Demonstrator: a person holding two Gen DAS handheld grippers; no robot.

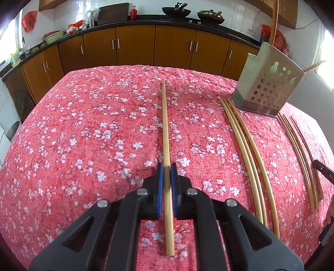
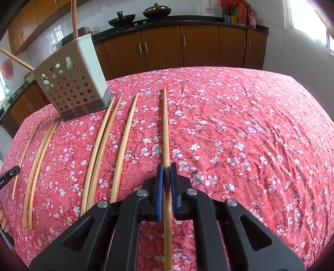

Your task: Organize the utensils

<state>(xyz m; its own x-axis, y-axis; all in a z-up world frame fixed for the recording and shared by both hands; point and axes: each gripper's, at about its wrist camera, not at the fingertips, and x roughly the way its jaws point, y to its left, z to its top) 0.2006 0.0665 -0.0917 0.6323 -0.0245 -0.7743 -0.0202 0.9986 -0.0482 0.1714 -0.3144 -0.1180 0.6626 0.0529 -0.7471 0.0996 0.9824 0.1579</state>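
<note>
- I am looking through the left wrist camera: the left gripper (image 1: 167,166) is pinching a chopstick (image 1: 165,125) between its two blue pads (image 1: 160,183). The stick is running straight away from me over the red flowered cloth (image 1: 83,135), and its near end is passing back under the gripper.
- To the right of it three chopsticks (image 1: 246,150) are lying side by side on the cloth, close together, well apart from the held one.
- Farther right another group of sticks (image 1: 300,154) is lying near the table edge; how many, I cannot tell exactly.
- The holder (image 1: 269,83), a pale box with round holes on a dark base, is standing upright at the far right. One stick (image 1: 275,23) is rising out of its top.
- In the right wrist camera the right gripper (image 2: 166,166) is also pressing its pads (image 2: 160,183) on a stick (image 2: 165,129), which is pointing far along the cloth (image 2: 240,135).
- Left of this stick one single stick (image 2: 127,137) is lying, then a pair (image 2: 102,143), then more sticks (image 2: 37,162) at the far left.
- The holder (image 2: 73,83) is standing at the far left here, beyond the tips of the pair, with a stick (image 2: 74,18) standing in it and another (image 2: 17,59) sticking out to the left.
- Brown cabinets (image 2: 200,45) are running behind the table.
</note>
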